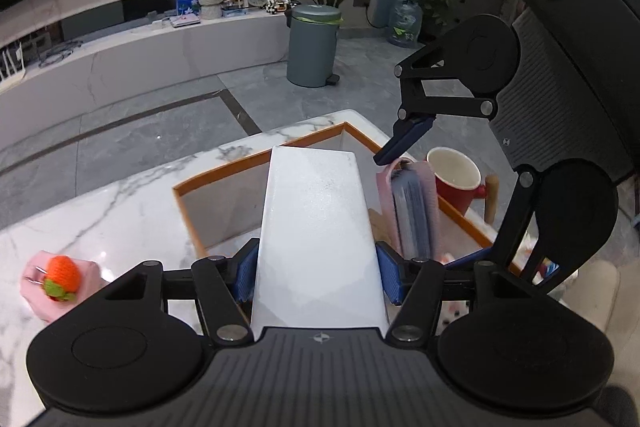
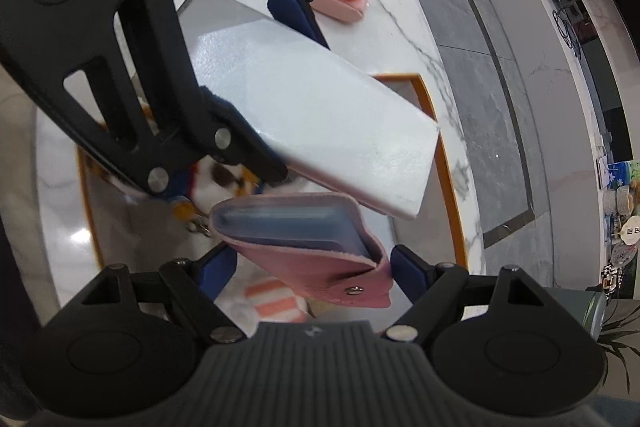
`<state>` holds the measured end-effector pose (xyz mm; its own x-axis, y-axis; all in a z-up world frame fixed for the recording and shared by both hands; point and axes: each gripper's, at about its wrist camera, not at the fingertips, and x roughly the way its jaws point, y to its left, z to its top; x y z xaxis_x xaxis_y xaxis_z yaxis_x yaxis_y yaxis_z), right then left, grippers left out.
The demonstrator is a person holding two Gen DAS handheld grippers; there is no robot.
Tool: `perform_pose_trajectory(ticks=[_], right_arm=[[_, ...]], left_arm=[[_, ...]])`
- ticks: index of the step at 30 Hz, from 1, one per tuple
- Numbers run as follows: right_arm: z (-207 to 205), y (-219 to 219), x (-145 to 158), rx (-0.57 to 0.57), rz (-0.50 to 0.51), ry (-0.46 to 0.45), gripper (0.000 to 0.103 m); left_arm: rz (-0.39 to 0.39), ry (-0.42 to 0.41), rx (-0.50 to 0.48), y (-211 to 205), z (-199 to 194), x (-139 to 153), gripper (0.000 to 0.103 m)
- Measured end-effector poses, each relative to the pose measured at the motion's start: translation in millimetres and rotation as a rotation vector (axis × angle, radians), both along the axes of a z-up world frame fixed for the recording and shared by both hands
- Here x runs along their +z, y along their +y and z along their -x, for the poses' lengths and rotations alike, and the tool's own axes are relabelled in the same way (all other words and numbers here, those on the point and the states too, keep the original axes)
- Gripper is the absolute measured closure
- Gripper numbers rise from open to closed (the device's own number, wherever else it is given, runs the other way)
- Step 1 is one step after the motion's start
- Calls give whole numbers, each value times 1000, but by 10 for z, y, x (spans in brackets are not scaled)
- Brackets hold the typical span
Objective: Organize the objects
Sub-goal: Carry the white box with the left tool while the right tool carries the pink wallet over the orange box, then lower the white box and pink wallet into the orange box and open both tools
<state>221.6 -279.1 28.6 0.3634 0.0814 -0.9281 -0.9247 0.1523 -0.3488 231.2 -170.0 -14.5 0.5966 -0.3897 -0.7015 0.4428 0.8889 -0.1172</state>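
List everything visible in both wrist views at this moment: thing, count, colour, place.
White box: 1, white, clamped in left gripper above the tray.
Card holder: 1, pink, between right gripper's pads over the tray.
Tray: 1, orange-rimmed, on the marble table.
Pouch with knitted strawberry: 1, pink and orange, on the table outside the tray.
Cup: 1, red, beyond the tray.
Bin: 1, grey-green, on the floor.
Water bottle: 1, bluish, on the floor.
Left gripper: black, blue pads.
Right gripper: black, blue pads.
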Motion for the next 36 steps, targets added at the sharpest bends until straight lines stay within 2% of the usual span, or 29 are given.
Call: perform_pose_trajectory(ticks=[6, 11, 12, 13, 15, 16, 19, 22, 27, 28, 32, 36], right_arm=[[-206, -92, -131, -5, -2, -72, 19], [-345, -67, -301, 4, 31, -85, 19], [-378, -41, -329, 6, 36, -84, 22], [-409, -20, -365, 8, 49, -86, 39], [-473, -74, -462, 13, 103, -104, 64], [-470, -149, -467, 4, 100, -109, 70], [-548, -142, -461, -25, 65, -109, 71], [-572, -115, -513, -23, 78, -111, 71], [-586, -74, -548, -22, 73, -176, 70], [-597, -74, -539, -34, 69, -179, 69], [-599, -84, -487, -63, 52, -180, 66], [-548, -56, -422, -83, -27, -142, 63]], left_arm=[[29, 5, 83, -72, -94, -147, 34], [50, 41, 114, -96, -194, -278, 34], [40, 42, 123, -93, -202, -294, 34], [32, 39, 136, -88, -218, -320, 34], [60, 53, 147, -60, -234, -352, 34], [68, 61, 156, -61, -265, -378, 34], [59, 56, 168, -81, -301, -414, 34], [52, 63, 172, -92, -317, -426, 33], [30, 69, 194, -96, -303, -429, 32], [35, 65, 187, -83, -284, -413, 28], [61, 15, 210, 2, -204, -294, 23], [60, -34, 226, 63, -160, -157, 23]])
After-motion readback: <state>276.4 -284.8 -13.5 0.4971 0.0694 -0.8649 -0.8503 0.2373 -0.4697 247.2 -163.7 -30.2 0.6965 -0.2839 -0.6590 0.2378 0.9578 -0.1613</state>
